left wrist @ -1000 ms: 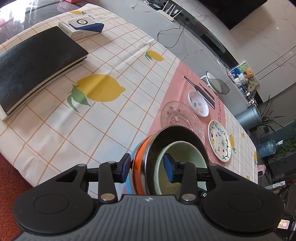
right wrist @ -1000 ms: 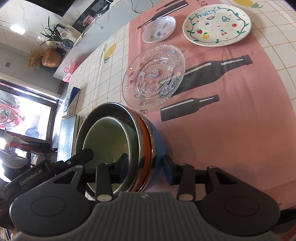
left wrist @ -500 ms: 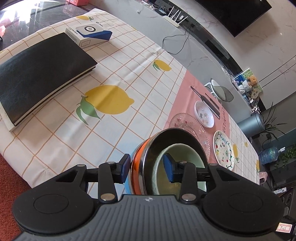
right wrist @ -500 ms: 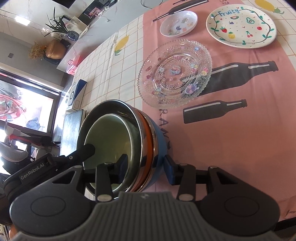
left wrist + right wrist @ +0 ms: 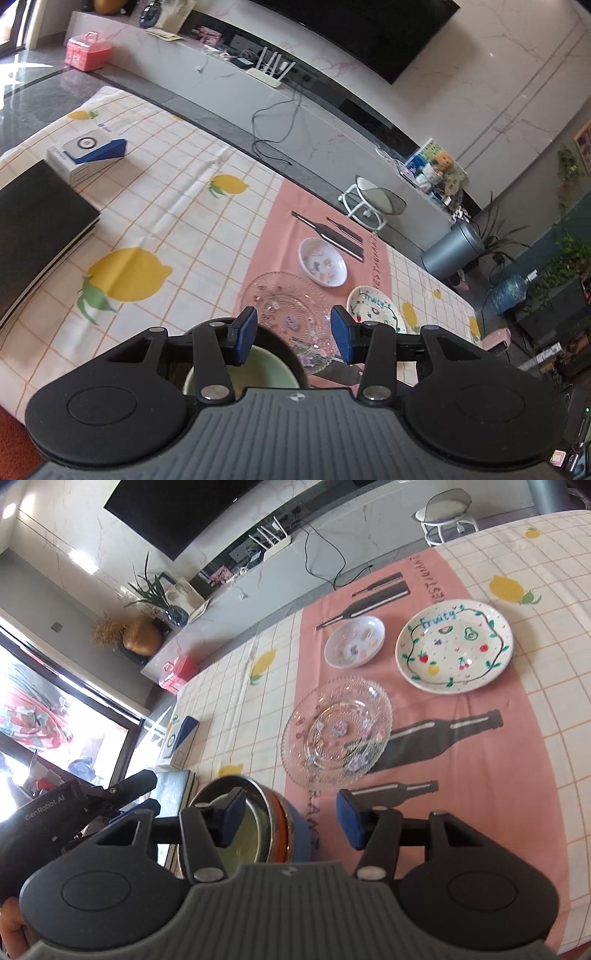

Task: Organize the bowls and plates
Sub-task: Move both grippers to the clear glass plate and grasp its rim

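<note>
A stack of nested bowls [image 5: 280,823], pale green inside steel, orange and blue, sits on the tablecloth at the near edge. In the left wrist view only its green inside [image 5: 266,363] shows, below the fingers. My left gripper [image 5: 293,336] hangs above the stack, its jaws opening with nothing between them. My right gripper [image 5: 290,821] hovers over the stack's right rim, jaws also opening, pads clear of the bowls. Beyond lie a clear glass plate [image 5: 336,734], a small white bowl [image 5: 354,640] and a white "Fruity" plate [image 5: 454,646].
The plates rest on a pink mat [image 5: 266,236] laid over a lemon-print tablecloth. A black book [image 5: 37,221] and a white and blue box [image 5: 86,155] lie at the left end. A stool [image 5: 373,203] and a low cabinet stand past the table's far edge.
Both grippers straddled the stack's rim before. Now they have widened, let go and lifted up and back, so the far plates and the room come into view. The stack stays on the table.
</note>
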Demonstrator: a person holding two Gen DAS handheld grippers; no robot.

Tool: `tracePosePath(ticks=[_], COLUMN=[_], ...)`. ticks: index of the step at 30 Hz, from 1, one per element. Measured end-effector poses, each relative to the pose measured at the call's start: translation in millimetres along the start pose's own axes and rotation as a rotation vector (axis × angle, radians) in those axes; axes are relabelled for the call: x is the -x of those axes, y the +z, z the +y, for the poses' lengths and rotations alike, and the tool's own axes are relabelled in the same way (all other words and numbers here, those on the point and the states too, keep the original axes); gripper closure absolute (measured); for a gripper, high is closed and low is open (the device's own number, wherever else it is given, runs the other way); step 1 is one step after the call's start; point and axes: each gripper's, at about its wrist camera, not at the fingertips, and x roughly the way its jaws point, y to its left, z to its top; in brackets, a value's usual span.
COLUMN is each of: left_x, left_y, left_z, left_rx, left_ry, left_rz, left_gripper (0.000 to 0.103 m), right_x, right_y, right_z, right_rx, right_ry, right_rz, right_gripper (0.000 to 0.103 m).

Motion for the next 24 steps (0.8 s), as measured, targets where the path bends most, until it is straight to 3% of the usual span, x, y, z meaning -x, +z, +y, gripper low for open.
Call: tracePosePath(ticks=[6,10,16,24], left_x=[-55,-89,-127,-167], left_y=[35,50,64,69], left_z=[-12,-13,-4,15], left_rx=[-0.088,-0.186,-0.316,-0.405], left_ry=[-0.063,0.019,0.079,0.055], left_rz=[0.222,0.308,0.388,0.460], left_gripper=[0.052,0.052,0.052,0.052], right_x=[-1,-16,-45,-80], right_y=[15,20,26,32], right_z=[-23,-38,-56,-65], right_rx=[-0.037,-0.067,-0.110,-0.124], right_ry=[0.002,-0.026,-0.064,-0.116], right_rz=[-0.018,0.000,0.056,0.115], right_gripper=[0.057,0.060,0.064,0.064])
